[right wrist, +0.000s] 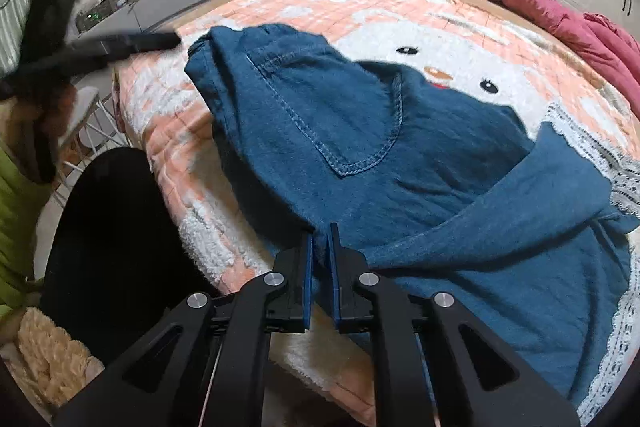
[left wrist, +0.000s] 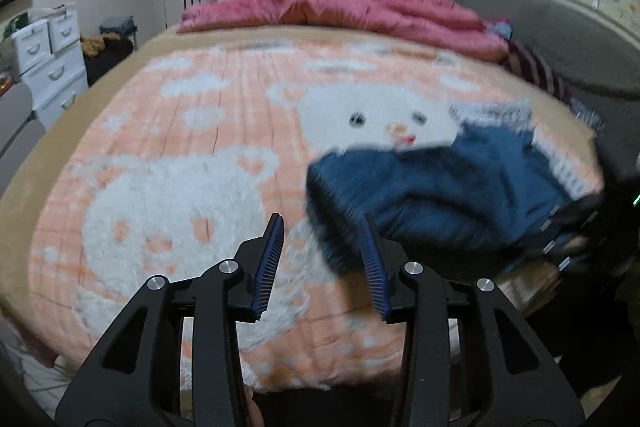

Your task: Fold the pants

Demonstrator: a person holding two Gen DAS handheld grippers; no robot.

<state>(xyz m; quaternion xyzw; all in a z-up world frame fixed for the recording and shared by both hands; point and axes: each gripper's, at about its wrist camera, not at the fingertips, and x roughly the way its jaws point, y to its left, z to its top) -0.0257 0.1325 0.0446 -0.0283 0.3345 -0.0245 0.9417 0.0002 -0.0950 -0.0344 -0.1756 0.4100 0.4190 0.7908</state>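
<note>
The pants [left wrist: 460, 183] are motion-blurred in the left view; the frame edge crops their lace hem [right wrist: 624, 311].

**Count of things around the bed**

One pair of blue pants [right wrist: 360, 131] lies on the bed blanket [left wrist: 180, 155]. One pink quilt [left wrist: 320, 11] is bunched at the blanket's far edge. Two grippers: left gripper [left wrist: 322, 227] and right gripper [right wrist: 321, 235] at the blanket's near edge.

The pants [right wrist: 360, 131] are blue denim with white lace trim. They lie partly folded on the bed, 1 stitched pocket facing up.
</note>
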